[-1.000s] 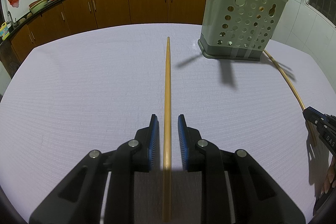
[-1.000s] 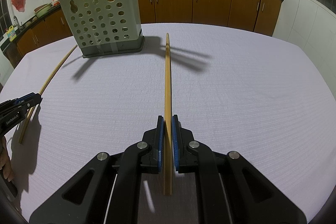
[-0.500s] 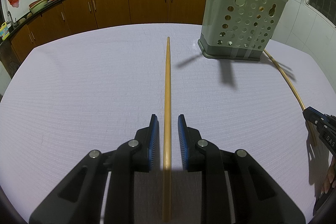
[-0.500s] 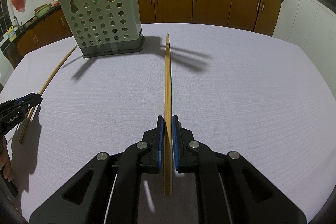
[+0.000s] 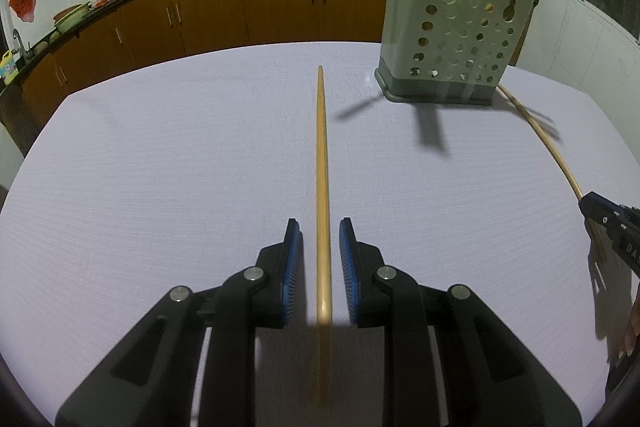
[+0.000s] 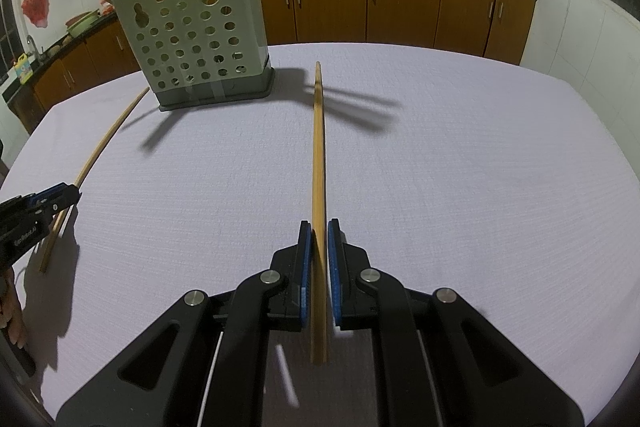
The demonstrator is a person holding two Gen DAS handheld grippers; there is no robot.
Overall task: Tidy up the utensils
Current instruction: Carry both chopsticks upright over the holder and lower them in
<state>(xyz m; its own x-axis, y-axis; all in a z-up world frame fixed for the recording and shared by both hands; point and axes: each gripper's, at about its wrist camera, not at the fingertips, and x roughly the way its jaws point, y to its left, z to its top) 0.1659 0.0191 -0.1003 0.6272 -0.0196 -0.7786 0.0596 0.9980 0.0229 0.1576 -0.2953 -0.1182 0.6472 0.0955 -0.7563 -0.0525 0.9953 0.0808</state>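
Brightness: even indoor light, white surface [image 5: 160,155] well lit, cabinets dimmer.
Shadows: the utensil holder [image 6: 192,43] throws dark, soft-edged streaks across the surface toward the camera's right in the right wrist view; the left tongs [image 5: 319,259] shade the cloth beneath them.
Distortion: strong fisheye, surface edges bowed, black vignette in corners.
Focus: centre sharp; chopstick [image 6: 319,327] near end slightly blurred in both views.

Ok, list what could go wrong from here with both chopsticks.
1. The left tongs stand open around their chopstick without touching it; lifting now would likely leave it on the tablecloth.
2. The right tongs pinch their chopstick near its back end, so the long front may swing.
3. The holder already holds leaning chopsticks that could block entry.
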